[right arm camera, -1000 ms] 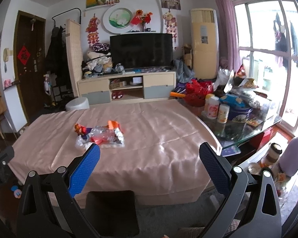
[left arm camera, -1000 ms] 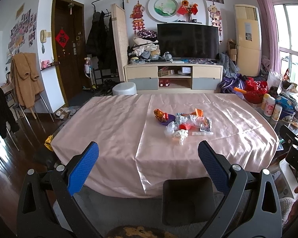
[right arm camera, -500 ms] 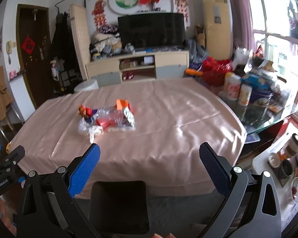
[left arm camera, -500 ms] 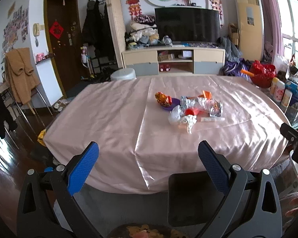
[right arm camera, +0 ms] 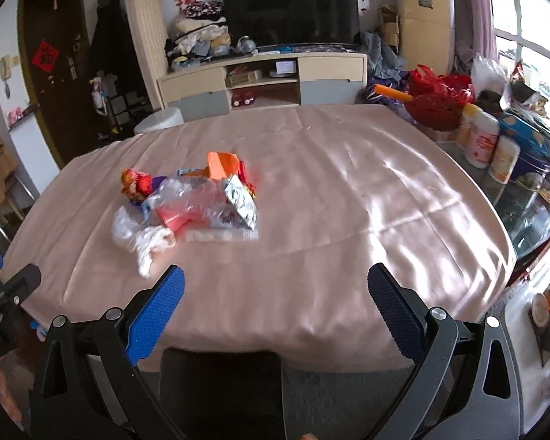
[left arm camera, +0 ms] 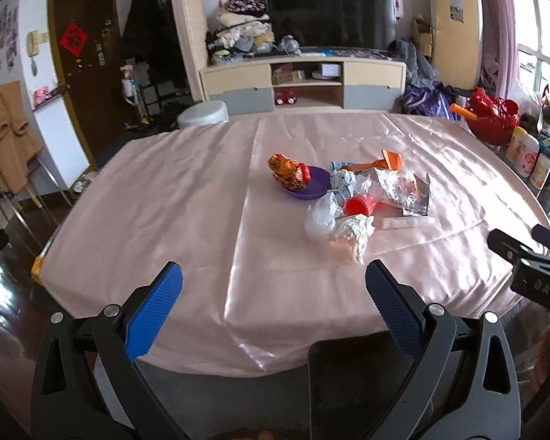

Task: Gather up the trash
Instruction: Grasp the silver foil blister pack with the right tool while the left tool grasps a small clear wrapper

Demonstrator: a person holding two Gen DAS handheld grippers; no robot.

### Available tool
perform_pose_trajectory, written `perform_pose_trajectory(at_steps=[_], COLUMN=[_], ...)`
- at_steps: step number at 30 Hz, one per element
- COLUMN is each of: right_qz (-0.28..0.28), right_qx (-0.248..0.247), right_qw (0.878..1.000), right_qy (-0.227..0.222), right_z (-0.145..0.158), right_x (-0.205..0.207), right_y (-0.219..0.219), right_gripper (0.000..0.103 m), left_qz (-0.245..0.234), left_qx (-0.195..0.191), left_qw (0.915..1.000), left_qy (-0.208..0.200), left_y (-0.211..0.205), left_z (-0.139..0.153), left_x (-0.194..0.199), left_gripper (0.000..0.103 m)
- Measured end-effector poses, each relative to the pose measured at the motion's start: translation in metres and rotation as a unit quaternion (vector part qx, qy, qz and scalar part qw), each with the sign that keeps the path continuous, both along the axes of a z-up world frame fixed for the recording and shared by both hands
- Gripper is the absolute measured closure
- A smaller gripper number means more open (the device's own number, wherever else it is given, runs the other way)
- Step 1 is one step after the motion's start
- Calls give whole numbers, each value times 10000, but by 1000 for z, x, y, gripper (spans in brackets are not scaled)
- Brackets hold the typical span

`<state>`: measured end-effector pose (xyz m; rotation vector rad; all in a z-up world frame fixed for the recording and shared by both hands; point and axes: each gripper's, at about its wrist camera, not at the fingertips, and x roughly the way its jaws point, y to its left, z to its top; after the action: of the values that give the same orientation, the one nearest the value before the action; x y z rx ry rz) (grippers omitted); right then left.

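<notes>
A heap of trash [left arm camera: 363,198] lies mid-table on the pink satin tablecloth [left arm camera: 187,205], well ahead of both grippers. The left gripper [left arm camera: 274,293] and right gripper [right arm camera: 276,295] hover spread wide, holding nothing. The crumpled tissue [left arm camera: 352,233], clear plastic bag [left arm camera: 321,214] and foil wrapper [left arm camera: 403,190] look light, soft and crushable, probably slippery; pinch a bunched fold.

So the trash is one loose pile mid-table: a purple bowl [left arm camera: 309,184] with a red-orange crinkly wrapper [left arm camera: 288,171] sitting on its rim, crumpled foil packet [left arm camera: 403,190], clear plastic bag [left arm camera: 322,214], wadded white tissue [left arm camera: 352,233], red ridged cup [left arm camera: 359,206], an orange carton piece [right arm camera: 222,164] at the far side.
</notes>
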<state>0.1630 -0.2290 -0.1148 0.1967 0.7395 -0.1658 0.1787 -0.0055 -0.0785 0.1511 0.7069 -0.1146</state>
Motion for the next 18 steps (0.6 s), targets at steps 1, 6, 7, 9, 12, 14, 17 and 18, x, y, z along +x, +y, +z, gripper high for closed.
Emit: perform_pose_trajectory(at_steps=[1, 6, 7, 9, 12, 14, 17, 18], right_qz=[-10, 178, 208, 303, 484, 556, 629, 641], right_qx=[50, 450, 432, 425, 388, 367, 311, 295], right_qw=[10000, 9987, 9987, 9983, 9975, 9971, 9969, 9968], right_qy=[30, 165, 193, 270, 350, 367, 367, 366], right_z=[-3, -19, -21, -25, -34, -37, -42, -43], right_x=[7, 43, 48, 59, 74, 77, 84, 86], right_y=[-2, -7, -6, -3, 2, 6, 9, 9], right_gripper=[3, 16, 20, 33, 46, 56, 62, 63], left_qz=[-58, -224, -238, -300, -407, -453, -525, -574], left_qx=[-44, -163, -119, -56, -109, -172, -209, -203], left_qw=[10000, 9992, 9992, 9989, 9980, 9973, 9966, 9963], left_qy=[57, 271, 299, 366, 481, 553, 597, 607], left_y=[-2, -9, -10, -15, -18, -22, -28, -32], left_z=[-3, -18, -20, -26, -31, -35, -37, -38], left_x=[9, 41, 46, 58, 73, 84, 93, 96], left_gripper=[8, 10, 13, 19, 28, 35, 38, 39])
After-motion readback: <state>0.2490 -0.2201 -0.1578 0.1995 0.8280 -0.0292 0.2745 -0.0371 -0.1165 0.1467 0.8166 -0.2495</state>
